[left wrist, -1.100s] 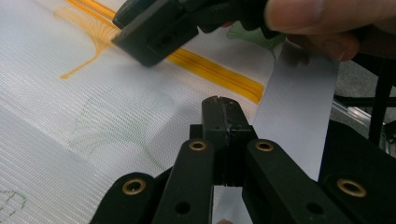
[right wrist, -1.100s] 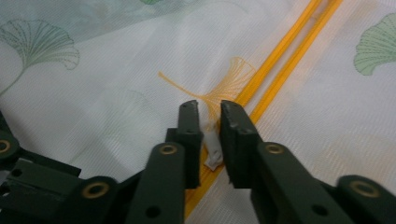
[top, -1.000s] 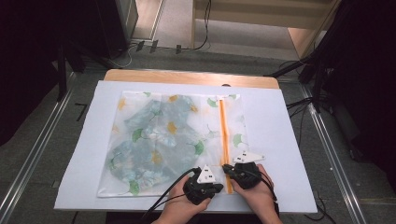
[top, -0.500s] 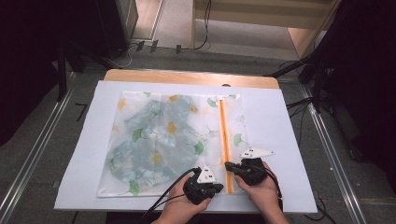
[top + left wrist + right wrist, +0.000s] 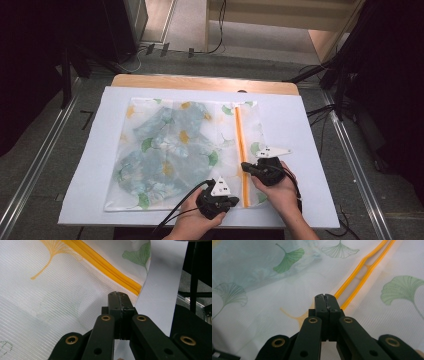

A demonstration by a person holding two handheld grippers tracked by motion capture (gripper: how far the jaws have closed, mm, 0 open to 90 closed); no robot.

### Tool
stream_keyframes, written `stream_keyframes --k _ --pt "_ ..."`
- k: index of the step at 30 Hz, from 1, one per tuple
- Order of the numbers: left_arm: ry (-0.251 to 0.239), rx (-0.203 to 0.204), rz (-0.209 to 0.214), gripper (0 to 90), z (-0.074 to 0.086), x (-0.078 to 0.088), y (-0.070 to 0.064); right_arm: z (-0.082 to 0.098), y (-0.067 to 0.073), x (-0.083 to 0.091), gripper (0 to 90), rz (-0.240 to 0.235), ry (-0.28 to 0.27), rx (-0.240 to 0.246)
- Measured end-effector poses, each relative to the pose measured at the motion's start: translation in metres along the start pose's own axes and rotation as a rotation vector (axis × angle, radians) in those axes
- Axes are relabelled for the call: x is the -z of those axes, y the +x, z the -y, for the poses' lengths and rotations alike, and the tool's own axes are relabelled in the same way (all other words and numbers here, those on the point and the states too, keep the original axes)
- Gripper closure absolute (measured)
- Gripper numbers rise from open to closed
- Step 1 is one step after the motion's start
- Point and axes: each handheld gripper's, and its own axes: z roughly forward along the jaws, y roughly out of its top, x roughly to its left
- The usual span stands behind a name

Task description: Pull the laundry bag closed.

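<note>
The right gripper has slid farther up the orange zipper of the mesh laundry bag lying flat on the white counter, fingers clamped shut at the zipper. The left gripper, fingers also closed, stays at the bag's near edge.

We see a wooden table whose far edge shows as a light brown strip. A white sheet covers nearly all of its top. Flat on the sheet lies a white mesh laundry bag printed with green and yellow ginkgo leaves, an orange zipper running along it from the far side toward the near edge.
</note>
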Motion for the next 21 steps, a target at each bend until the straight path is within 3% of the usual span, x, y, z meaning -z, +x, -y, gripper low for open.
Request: stream_keyframes --k 21 --pt "-0.004 0.001 0.001 90.0 0.000 0.000 0.000 -0.037 -0.033 -0.031 90.0 0.036 0.009 -0.018"
